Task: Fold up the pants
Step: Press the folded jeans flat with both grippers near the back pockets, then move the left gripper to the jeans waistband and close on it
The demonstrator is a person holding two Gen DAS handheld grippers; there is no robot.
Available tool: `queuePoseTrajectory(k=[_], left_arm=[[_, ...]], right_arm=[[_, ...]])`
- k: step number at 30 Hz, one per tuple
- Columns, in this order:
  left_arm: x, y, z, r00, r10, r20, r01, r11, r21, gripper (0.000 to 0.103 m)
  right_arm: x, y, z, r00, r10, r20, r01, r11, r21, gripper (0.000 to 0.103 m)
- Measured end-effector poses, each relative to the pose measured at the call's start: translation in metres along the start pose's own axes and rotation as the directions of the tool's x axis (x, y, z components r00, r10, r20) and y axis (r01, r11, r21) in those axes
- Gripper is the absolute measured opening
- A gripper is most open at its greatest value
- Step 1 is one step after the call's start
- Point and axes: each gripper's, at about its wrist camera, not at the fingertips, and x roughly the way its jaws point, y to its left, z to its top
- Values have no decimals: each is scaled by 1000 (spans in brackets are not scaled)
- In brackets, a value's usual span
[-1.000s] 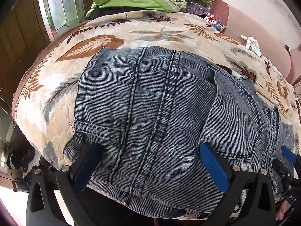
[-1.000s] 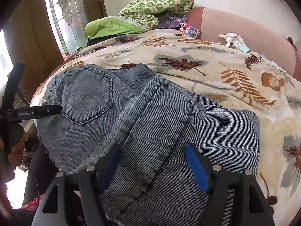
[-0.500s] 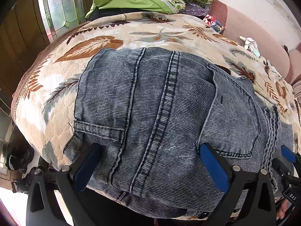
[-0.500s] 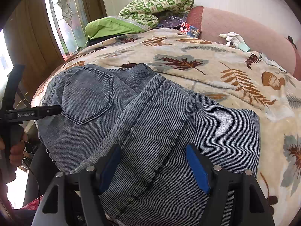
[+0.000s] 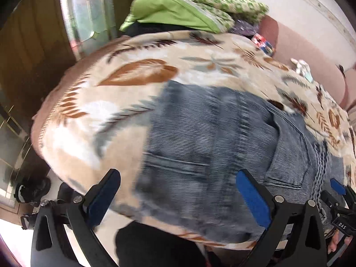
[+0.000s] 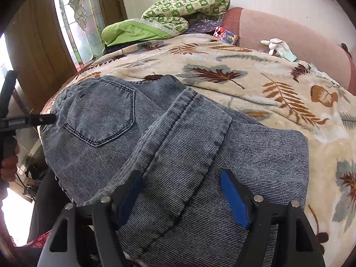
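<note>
I judge that the folding is almost done: the pants [image 6: 169, 133] lie as a compact folded bundle at the near edge of the bed, on the leaf-pattern blanket [image 6: 255, 75], with the back pocket [image 6: 100, 113] facing up on the left part and one leg laid across the top.

My right gripper [image 6: 181, 197] hovers over the near part of the bundle, its blue pads wide apart and holding nothing. My left gripper [image 5: 175, 197] is also spread apart and empty, at the near left corner of the bundle. One finger is over bare blanket and the other over the denim. The left wrist view is blurred by motion, so I cannot say surely whether the fingers touch the cloth.

The next move, in my opinion, calls for one of two things. Either I press and smooth the top layer so the edges line up, or I take the free leg end and fold it once more toward the waistband. For the second one the pads must close on all layers together, otherwise the lower layer may slide out.

About containers: I see none here. At the far edge of the bed only a green pillow [image 6: 138, 33] and a checked green quilt [image 6: 184, 6] are piled.
</note>
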Motion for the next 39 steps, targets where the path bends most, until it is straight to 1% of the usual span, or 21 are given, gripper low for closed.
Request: queuePoseTrajectory(k=[2,5,8,10,11,12,13,15,16,18,21,23,25,26,27,29,31,32,34,38,39], left_arm=[[0,22,-1,1000,6,-31,-8,999,-39,103],[8,48,-11,995,-2,-104,-9,995,-103,103],[16,60,-26,988,-58,-142,34,986,-163,101],[18,61,-29,985,-102,-139,74,978,-197,92],[20,61,-29,981,-135,-138,102,970,-221,83],[22,61,-29,976,-167,-138,130,961,-244,79],[25,58,-29,969,-201,-141,160,952,-259,72],[29,51,-29,964,-217,-151,174,951,-256,69],[31,48,-30,967,-206,-149,164,954,-251,69],[32,48,-31,966,-222,-131,181,946,-269,69],[24,52,-31,961,-261,-92,225,931,-289,69],[12,53,-33,955,-293,-45,269,920,-284,71],[4,52,-33,942,-337,-1,323,904,-280,77],[3,50,-33,940,-341,10,329,900,-287,86],[4,47,-34,941,-339,16,328,896,-300,88],[10,40,-39,938,-346,2,331,895,-299,88],[18,29,-44,943,-332,-37,311,913,-265,88],[22,25,-45,941,-335,-41,313,912,-265,88],[27,20,-48,932,-361,-26,340,897,-282,88],[35,15,-47,936,-351,-17,335,904,-265,86],[38,16,-47,931,-365,-15,347,896,-277,84]], right_arm=[[1,0,0,1000,-2,-2,1,1000,0,76],[1,0,1,1000,-3,-5,3,1000,0,76],[1,0,0,1000,-3,-4,3,1000,0,76],[1,0,0,1000,-5,-3,5,1000,-1,76],[1,0,0,1000,-6,-2,6,1000,-1,76],[1,1,0,1000,-7,-1,7,1000,-2,76],[1,1,0,1000,-8,0,8,1000,-2,76],[0,1,-1,1000,-7,0,7,1000,-3,76],[0,1,-1,1000,-7,1,7,1000,-4,76],[0,1,-1,1000,-8,1,8,1000,-4,76],[0,1,-1,1000,-10,2,10,1000,-7,76],[-1,1,-1,1000,-10,2,10,1000,-8,76],[-1,1,-1,1000,-10,2,10,1000,-8,76],[0,1,-1,1000,-11,2,11,1000,-8,76],[-1,1,-1,1000,-11,3,11,1000,-8,76],[-1,1,-1,1000,-12,3,12,1000,-10,76],[-1,1,-1,1000,-12,4,12,1000,-10,76],[-1,1,-1,1000,-12,4,12,1000,-10,76],[-1,1,-1,1000,-13,5,13,1000,-11,76],[-1,1,-1,1000,-13,4,13,1000,-10,76],[-1,1,-1,1000,-13,4,13,1000,-10,76]])
